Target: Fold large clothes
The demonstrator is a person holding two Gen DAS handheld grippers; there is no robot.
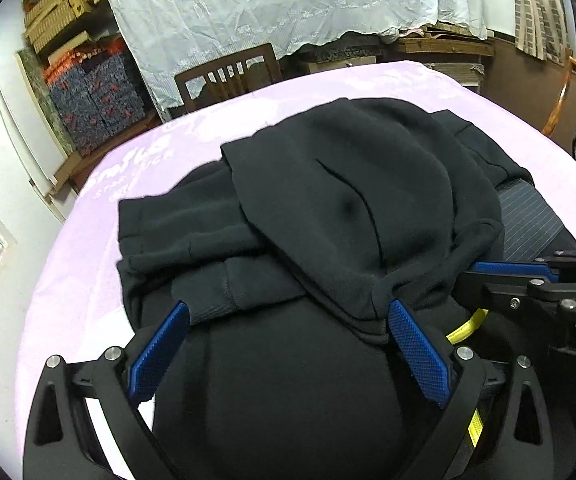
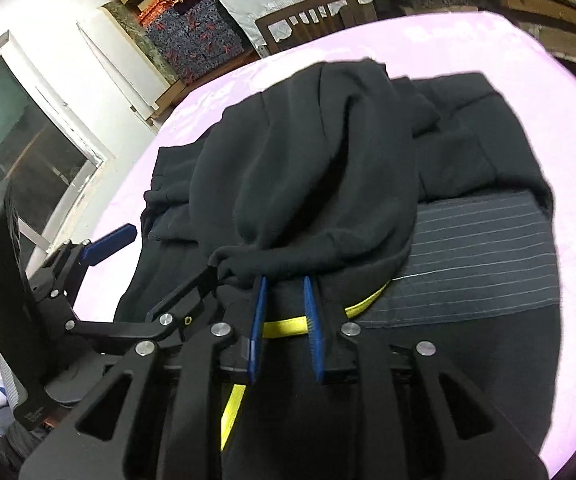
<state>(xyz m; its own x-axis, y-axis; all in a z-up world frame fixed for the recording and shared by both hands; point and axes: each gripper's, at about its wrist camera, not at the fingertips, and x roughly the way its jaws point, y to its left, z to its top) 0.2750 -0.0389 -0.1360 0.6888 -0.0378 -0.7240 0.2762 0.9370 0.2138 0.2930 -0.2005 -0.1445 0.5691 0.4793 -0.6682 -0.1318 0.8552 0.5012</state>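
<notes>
Mostly, a pink sheet [image 1: 88, 260] covers the table, and a black hoodie [image 1: 327, 184] lies heaped on it, part folded, over a pinstriped cloth [image 2: 479, 252] with a yellow strap [image 2: 284, 326] showing beneath. Both tongs sit at its near edge. The left gripper [image 1: 288, 312] stands wide open around the cloth; the right gripper [image 2: 284, 280] is narrowly parted, and seems to pinch no fabric, though dark folds blur this.

Matt black fleece garment [image 1: 347, 200]; knurled blue fingers [image 1: 417, 350]
</notes>
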